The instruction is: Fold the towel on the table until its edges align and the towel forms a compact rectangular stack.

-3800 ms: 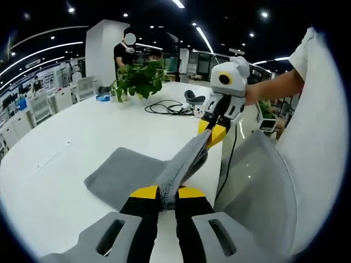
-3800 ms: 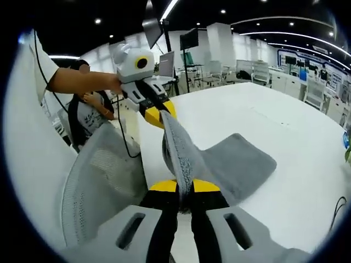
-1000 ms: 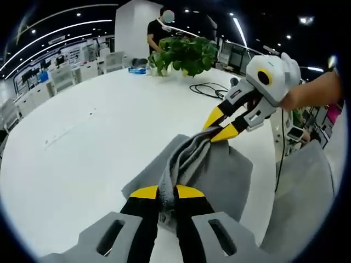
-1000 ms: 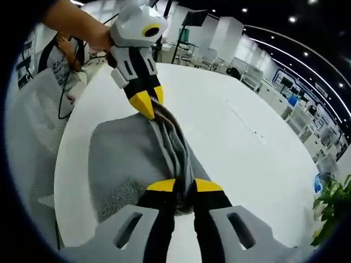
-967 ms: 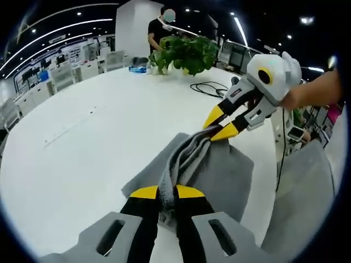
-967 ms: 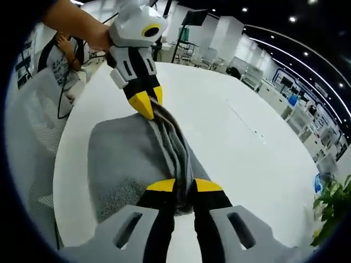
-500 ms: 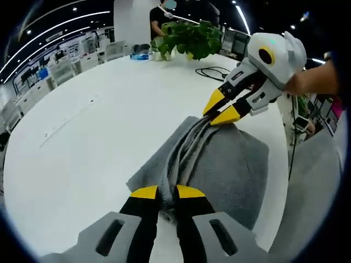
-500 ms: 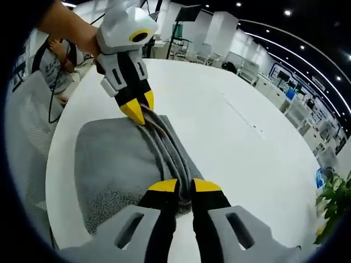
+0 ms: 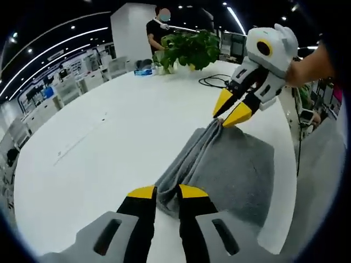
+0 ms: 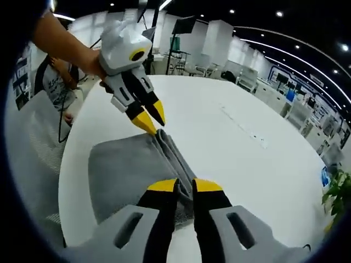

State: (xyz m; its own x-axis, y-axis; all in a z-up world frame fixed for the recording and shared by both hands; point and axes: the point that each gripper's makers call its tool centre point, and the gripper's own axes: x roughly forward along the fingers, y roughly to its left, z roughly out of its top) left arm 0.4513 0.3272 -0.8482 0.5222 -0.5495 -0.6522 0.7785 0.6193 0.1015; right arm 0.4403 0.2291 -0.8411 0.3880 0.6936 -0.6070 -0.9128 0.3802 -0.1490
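A grey towel (image 9: 233,164) lies doubled flat on the white table (image 9: 93,148), with a bunched ridge along its left edge. My left gripper (image 9: 167,193) stands open at the towel's near corner, jaws slightly apart, not pinching it. My right gripper (image 9: 220,120) hovers open just above the far corner. In the right gripper view the towel (image 10: 123,175) spreads to the left. There my right gripper (image 10: 185,187) is open over its near edge, and the left gripper (image 10: 157,125) has its yellow tips spread just above the other end of the ridge.
A potted plant (image 9: 189,48), a black cable coil (image 9: 216,82) and a standing person (image 9: 159,30) are at the table's far end. A grey mesh chair (image 10: 30,164) stands by the near table edge. A wide bare tabletop (image 10: 247,164) lies beyond the towel.
Both grippers have let go of the towel's ridge and lifted slightly; their jaws now stand apart. The towel, carried over itself earlier, now rests folded on the table.
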